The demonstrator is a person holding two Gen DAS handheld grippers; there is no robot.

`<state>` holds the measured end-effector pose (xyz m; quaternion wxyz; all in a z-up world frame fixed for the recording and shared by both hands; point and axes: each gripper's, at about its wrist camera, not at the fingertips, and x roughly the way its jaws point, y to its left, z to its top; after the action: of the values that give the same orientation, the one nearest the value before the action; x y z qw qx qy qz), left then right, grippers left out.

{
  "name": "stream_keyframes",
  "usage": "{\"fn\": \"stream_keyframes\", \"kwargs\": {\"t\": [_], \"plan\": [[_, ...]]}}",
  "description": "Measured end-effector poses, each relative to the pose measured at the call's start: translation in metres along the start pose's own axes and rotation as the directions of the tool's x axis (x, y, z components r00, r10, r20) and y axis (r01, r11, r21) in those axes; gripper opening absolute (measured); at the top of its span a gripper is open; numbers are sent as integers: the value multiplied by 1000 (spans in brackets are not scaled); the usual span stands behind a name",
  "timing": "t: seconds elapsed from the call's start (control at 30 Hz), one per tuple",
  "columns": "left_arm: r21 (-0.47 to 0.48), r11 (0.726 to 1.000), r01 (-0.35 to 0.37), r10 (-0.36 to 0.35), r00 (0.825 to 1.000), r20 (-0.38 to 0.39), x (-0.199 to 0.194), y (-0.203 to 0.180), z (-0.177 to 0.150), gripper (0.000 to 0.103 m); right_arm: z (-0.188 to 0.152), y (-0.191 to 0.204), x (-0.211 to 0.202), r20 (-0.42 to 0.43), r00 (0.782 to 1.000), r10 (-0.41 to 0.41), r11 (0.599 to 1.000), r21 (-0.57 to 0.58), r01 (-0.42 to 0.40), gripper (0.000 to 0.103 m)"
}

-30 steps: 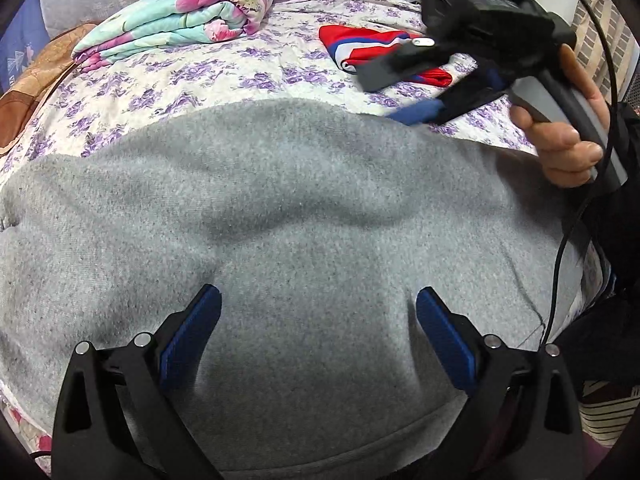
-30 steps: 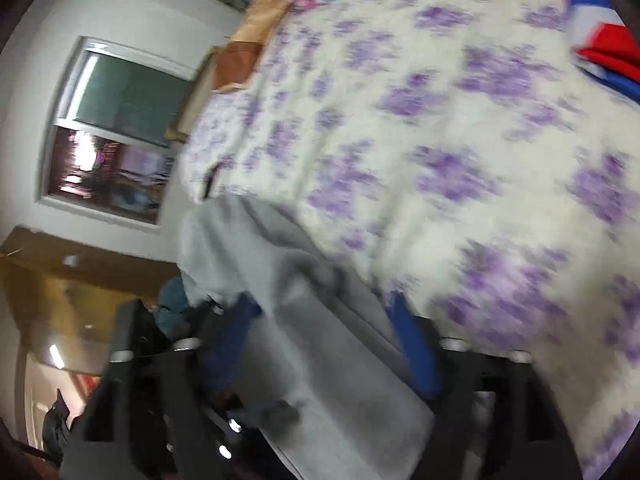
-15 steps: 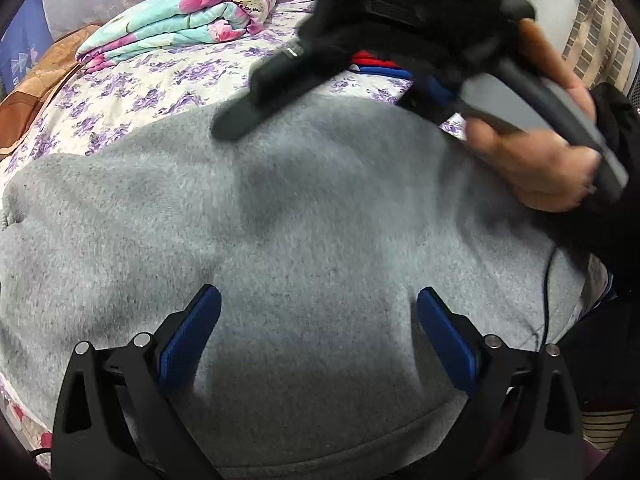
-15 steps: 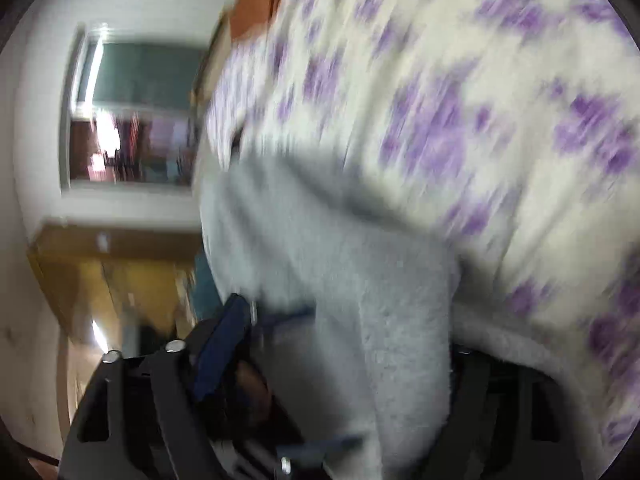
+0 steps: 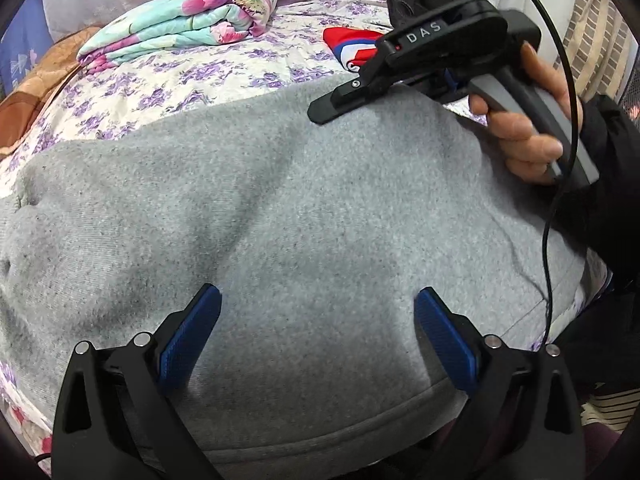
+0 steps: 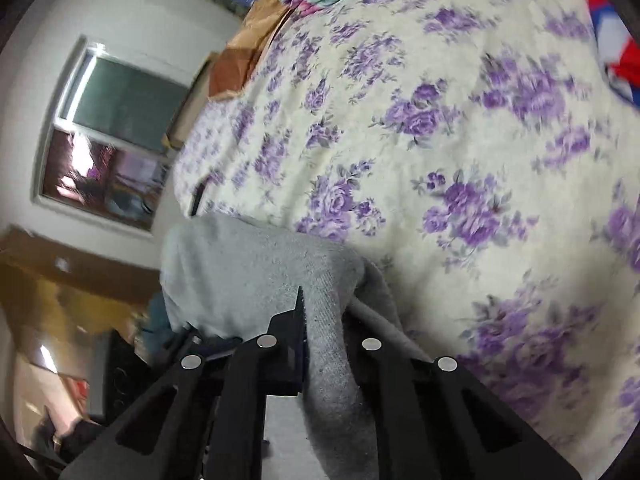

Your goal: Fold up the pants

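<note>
The grey fleece pants (image 5: pixel 280 208) lie spread across the flowered bed. My left gripper (image 5: pixel 316 328) is open, its blue pads just above the near part of the pants, close to the waistband hem. My right gripper (image 5: pixel 400 88) is at the far right edge of the pants in the left wrist view. In the right wrist view it (image 6: pixel 324 320) is shut on a pinched fold of the grey pants (image 6: pixel 256 264), with the cloth bunched between the jaws.
A folded floral quilt (image 5: pixel 184 28) lies at the back of the bed. A red, white and blue garment (image 5: pixel 352 48) lies at the back right. The purple-flowered sheet (image 6: pixel 460 152) stretches beyond the pants. A window (image 6: pixel 116 136) is on the wall to the left.
My right gripper came down from above the bed onto the far edge of the pants and closed on the cloth. My left gripper stayed open in place.
</note>
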<state>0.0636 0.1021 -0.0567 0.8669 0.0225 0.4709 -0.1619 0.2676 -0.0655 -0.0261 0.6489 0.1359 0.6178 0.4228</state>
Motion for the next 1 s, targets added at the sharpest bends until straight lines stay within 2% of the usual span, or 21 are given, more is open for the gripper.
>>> {"fn": "stream_keyframes", "kwargs": {"t": [0.13,0.2,0.27,0.3,0.33,0.4,0.47,0.53,0.57,0.6,0.63,0.67,0.73,0.77,0.8,0.83,0.87,0.9,0.93,0.97,1.0], "plan": [[14,1000,-9,10,1000,-4,0,1,0,96,6,9,-13,-49,998,-30,999,-46,27,12],[7,1000,-10,10,1000,-8,0,4,1,96,8,11,-45,68,992,-109,993,-45,113,27],[9,1000,-14,14,1000,-10,0,3,1,96,5,2,-90,200,978,-68,997,44,60,36],[11,1000,-21,22,1000,-15,0,3,2,96,-5,6,-108,243,968,-57,998,50,46,42],[9,1000,-27,27,1000,-16,-2,2,3,95,-10,14,-110,242,969,-55,998,28,50,45],[-6,999,-39,39,999,4,-16,2,9,95,-37,52,-90,189,979,-77,994,-63,90,46],[-20,996,-83,84,995,54,-37,8,14,95,-64,68,-62,181,972,-149,985,-61,162,49],[-60,984,-167,169,984,46,-43,20,13,96,-83,63,-31,181,951,-249,968,21,250,52],[-94,975,-200,203,979,18,-40,34,11,96,-91,46,-11,177,939,-294,956,77,285,52],[-147,963,-227,222,974,-46,-23,57,5,95,-95,26,7,161,939,-304,951,119,287,52],[-163,963,-215,207,976,-65,-15,65,2,96,-97,14,14,184,948,-261,962,130,239,51],[-161,964,-213,208,977,-47,-9,68,-2,97,-102,5,4,279,942,-189,979,124,160,51],[-122,957,-262,261,965,-27,-12,55,0,96,-108,-2,-11,270,955,-123,976,208,67,52],[-113,957,-268,268,963,-15,-15,50,1,96,-121,2,-30,323,942,-93,978,206,26,53],[-117,962,-247,249,969,4,-21,44,2,96,-136,11,-53,400,913,-78,986,163,13,60],[-127,965,-227,231,973,15,-25,42,3,96,-153,21,-75,473,877,-91,992,122,37,70],[-143,971,-193,200,979,40,-32,38,4,96,-181,30,-104,570,809,-140,990,101,100,76],[-146,975,-166,177,982,63,-38,34,5,96,-212,36,-131,656,728,-202,979,114,169,85],[-141,980,-141,154,984,87,-43,29,5,96,-240,37,-153,713,645,-276,959,162,231,90],[-124,986,-115,130,984,118,-48,19,6,96,-261,36,-170,739,577,-349,933,218,285,90],[-109,989,-99,114,984,134,-49,10,9,96,-285,33,-187,751,485,-449,887,305,347,90]]}}
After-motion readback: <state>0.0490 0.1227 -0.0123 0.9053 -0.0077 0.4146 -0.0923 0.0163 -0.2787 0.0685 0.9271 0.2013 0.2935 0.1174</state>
